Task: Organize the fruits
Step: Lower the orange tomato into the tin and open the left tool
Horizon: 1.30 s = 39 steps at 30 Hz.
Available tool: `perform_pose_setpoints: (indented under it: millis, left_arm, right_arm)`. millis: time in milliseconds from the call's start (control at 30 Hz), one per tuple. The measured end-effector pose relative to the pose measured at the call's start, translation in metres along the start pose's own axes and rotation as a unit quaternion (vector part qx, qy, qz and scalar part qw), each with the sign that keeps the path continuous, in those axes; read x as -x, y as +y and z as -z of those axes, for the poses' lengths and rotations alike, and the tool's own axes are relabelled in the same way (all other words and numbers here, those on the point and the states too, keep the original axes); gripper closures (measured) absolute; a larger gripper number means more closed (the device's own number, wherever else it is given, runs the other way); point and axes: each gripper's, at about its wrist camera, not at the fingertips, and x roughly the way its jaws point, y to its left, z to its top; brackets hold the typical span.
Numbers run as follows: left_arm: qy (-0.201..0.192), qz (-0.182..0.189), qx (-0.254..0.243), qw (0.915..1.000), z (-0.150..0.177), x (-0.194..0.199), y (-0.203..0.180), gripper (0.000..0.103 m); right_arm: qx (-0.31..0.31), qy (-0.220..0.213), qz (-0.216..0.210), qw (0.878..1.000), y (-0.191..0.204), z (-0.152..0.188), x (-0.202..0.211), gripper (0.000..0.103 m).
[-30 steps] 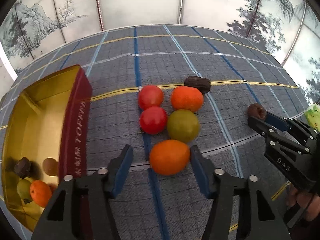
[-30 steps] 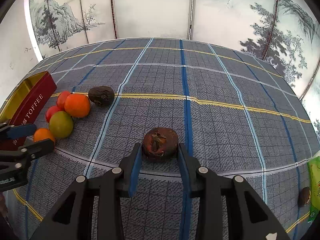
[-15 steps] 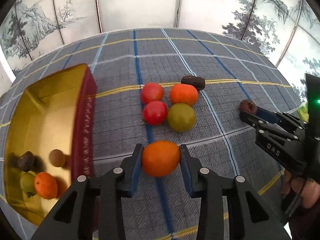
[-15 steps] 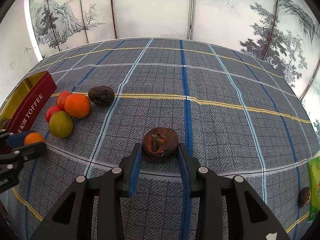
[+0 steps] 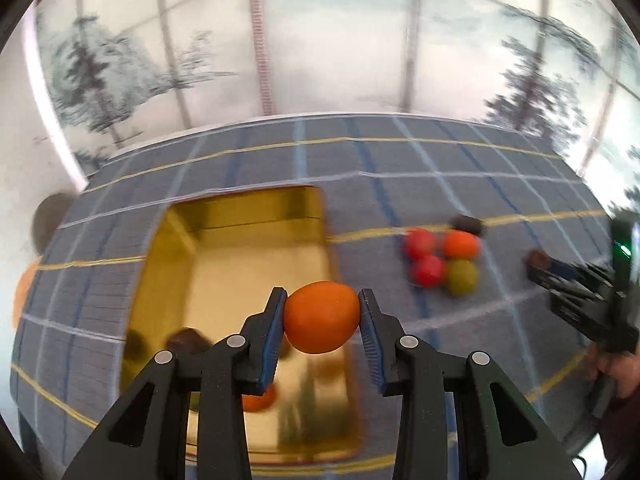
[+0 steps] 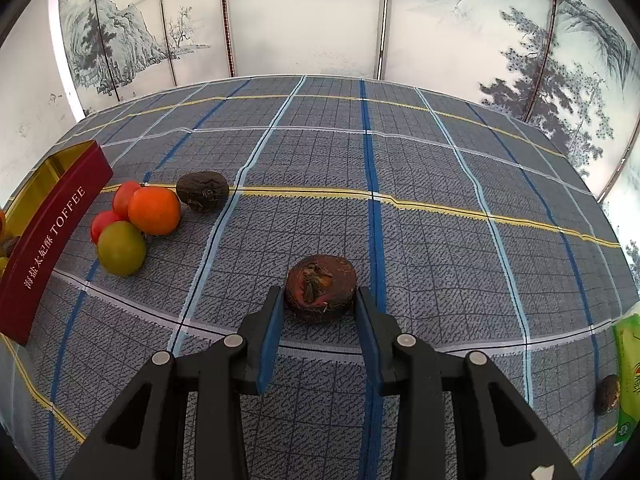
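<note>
An orange fruit (image 5: 321,317) is pinched between the blue pads of the left gripper (image 5: 322,320) and is held above the gold interior of the toffee tin (image 5: 240,248), in which blurred fruits are seen. A dark brown wrinkled fruit (image 6: 321,289) on the plaid tablecloth (image 6: 440,240) is clamped by the right gripper (image 6: 320,322). Beside the tin a cluster is found: two red fruits (image 6: 105,225), an orange one (image 6: 154,211), a green one (image 6: 121,248) and another dark fruit (image 6: 203,191).

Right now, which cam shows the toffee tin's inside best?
Left wrist: it looks down into the toffee tin, gold floor and fruit visible, though blurred. Right wrist shows only its red lettered side wall at the left edge.
</note>
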Motion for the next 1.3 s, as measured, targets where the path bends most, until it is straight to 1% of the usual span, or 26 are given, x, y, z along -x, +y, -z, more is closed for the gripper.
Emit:
perform_pose_setpoints:
  millis: [67, 233, 467, 667, 900, 1133, 1300]
  left_arm:
    - [0.003, -0.025, 0.012, 0.9996, -0.002, -0.008, 0.020, 0.066]
    - [0.017, -0.057, 0.040, 0.9974, -0.008, -0.030, 0.062, 0.066]
    - [0.043, -0.077, 0.063, 0.9941, -0.007, -0.057, 0.097, 0.066]
    - [0.060, -0.081, 0.069, 0.9925, 0.001, -0.069, 0.107, 0.066]
    - [0.070, -0.082, 0.070, 0.9918, 0.009, -0.074, 0.111, 0.064]
    - [0.069, -0.084, 0.060, 0.9922, 0.016, -0.074, 0.105, 0.064]
    - [0.070, -0.077, 0.063, 0.9925, 0.018, -0.074, 0.105, 0.063]
  right_arm:
    - [0.000, 0.000, 0.000, 1.000, 0.000, 0.000, 0.000, 0.070]
    - [0.000, 0.000, 0.000, 1.000, 0.000, 0.000, 0.000, 0.070]
    - [0.000, 0.000, 0.000, 1.000, 0.001, 0.000, 0.000, 0.070]
    - [0.001, 0.000, 0.000, 1.000, 0.001, 0.000, 0.000, 0.070]
    - [0.001, 0.000, 0.001, 1.000, 0.002, 0.000, 0.000, 0.070]
    - [0.001, 0.000, 0.001, 1.000, 0.001, 0.000, 0.000, 0.070]
    - [0.001, 0.001, 0.001, 1.000, 0.002, 0.000, 0.000, 0.070]
